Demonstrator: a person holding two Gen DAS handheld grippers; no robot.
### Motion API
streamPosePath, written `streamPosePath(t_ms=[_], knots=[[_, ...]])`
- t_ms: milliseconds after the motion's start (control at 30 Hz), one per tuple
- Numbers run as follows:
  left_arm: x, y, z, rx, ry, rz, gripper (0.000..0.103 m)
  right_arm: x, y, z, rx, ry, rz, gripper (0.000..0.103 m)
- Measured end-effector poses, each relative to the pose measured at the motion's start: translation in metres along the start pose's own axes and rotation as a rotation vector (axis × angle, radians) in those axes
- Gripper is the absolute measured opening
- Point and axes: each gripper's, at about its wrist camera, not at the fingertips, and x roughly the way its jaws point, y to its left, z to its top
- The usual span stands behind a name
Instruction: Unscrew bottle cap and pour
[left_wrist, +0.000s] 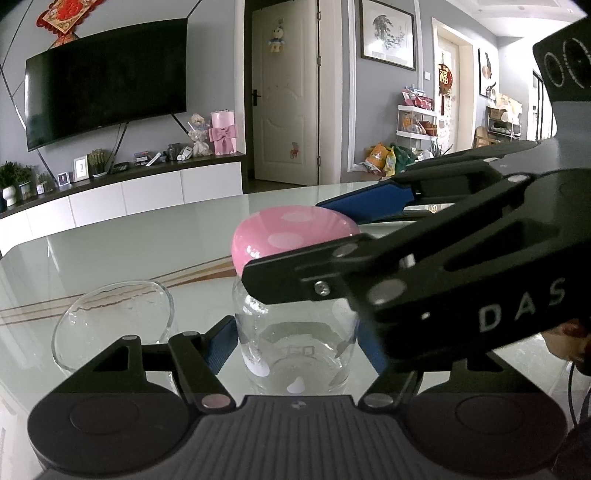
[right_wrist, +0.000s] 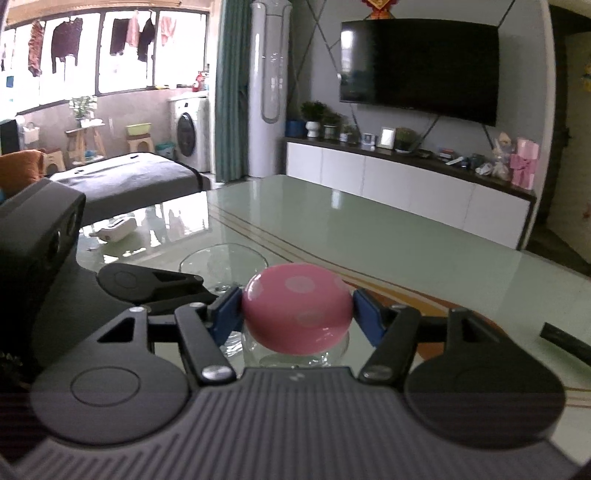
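hidden: right hand-held gripper (left_wrist: 354, 236) crosses the left wrist view and covers the bottle's neck and part of the cap (left_wrist: 291, 240); thread state can't be read
bottle (left_wrist: 295, 347): clear glass, upright on the bench (left_wrist: 147, 236), looks empty as far as the glare allows; printed marks on the wall too blurred to read
glass (left_wrist: 114, 325): clear tumbler just left of the bottle, apart from it, nothing visible inside
cap: pink with pale dots, sitting on top of the bottle
left hand-held gripper (left_wrist: 295, 343): blue pads pressed on both sides of the bottle body, gripping it
right hand-held gripper (right_wrist: 297, 312): pads clamped on either side of the cap (right_wrist: 297, 314), from above the left one
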Motion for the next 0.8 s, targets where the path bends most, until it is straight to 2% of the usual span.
streamPosePath(t_ms=[533,800], knots=[[-0.001,0.004,0.004,0.005,0.001,-0.001,0.074,-0.008,-0.018,0.008,-0.068,0.004,0.17,0.066],[-0.001,0.007,0.006,0.006,0.001,-0.003,0.074,-0.007,-0.025,0.012,-0.093,0.012,0.217,0.066]])
